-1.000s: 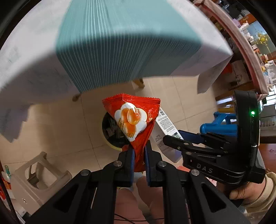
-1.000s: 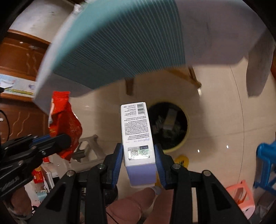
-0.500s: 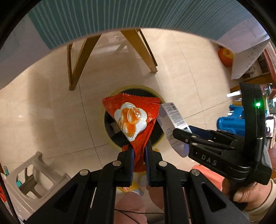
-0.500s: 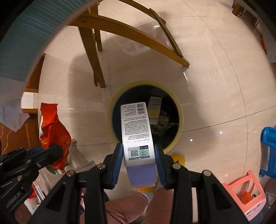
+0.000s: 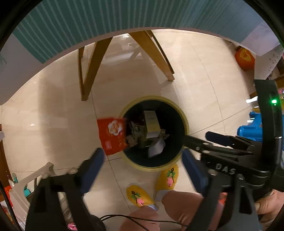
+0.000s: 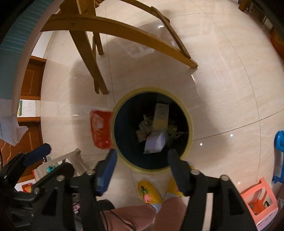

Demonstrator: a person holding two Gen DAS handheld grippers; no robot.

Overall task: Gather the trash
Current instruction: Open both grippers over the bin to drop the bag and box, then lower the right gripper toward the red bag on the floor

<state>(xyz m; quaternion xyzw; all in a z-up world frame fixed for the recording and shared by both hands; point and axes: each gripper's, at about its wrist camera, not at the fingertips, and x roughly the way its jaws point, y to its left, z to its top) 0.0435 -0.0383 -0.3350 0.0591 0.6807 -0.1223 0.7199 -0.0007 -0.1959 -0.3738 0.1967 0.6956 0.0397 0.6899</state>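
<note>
A round dark bin with a yellow rim [image 5: 185,122] [image 6: 191,128] stands on the floor below both grippers and holds crumpled trash. The jaws of my left gripper [image 5: 142,156] are opening wide with nothing between them. The red snack bag [image 5: 112,135] [image 6: 100,128] is loose and blurred at the bin's left rim. My right gripper [image 6: 142,156] is opening too. The white box [image 6: 155,143] [image 5: 157,146] is free of it and lies blurred inside the bin. In each wrist view the other gripper [image 5: 204,139] [image 6: 51,160] shows at the side.
Wooden table legs [image 5: 88,67] [image 6: 88,58] stand behind the bin under a teal cloth [image 5: 124,16]. A person's knees and yellow slippers [image 5: 138,195] [image 6: 149,191] are in front of the bin. A white stool [image 5: 23,191], a pink stool [image 6: 259,200] and a blue stool [image 5: 250,128] stand around it.
Both grippers sank below the table's edge toward the bin. The left jaws let go of the red bag and the right jaws let go of the white box, and both dropped.
</note>
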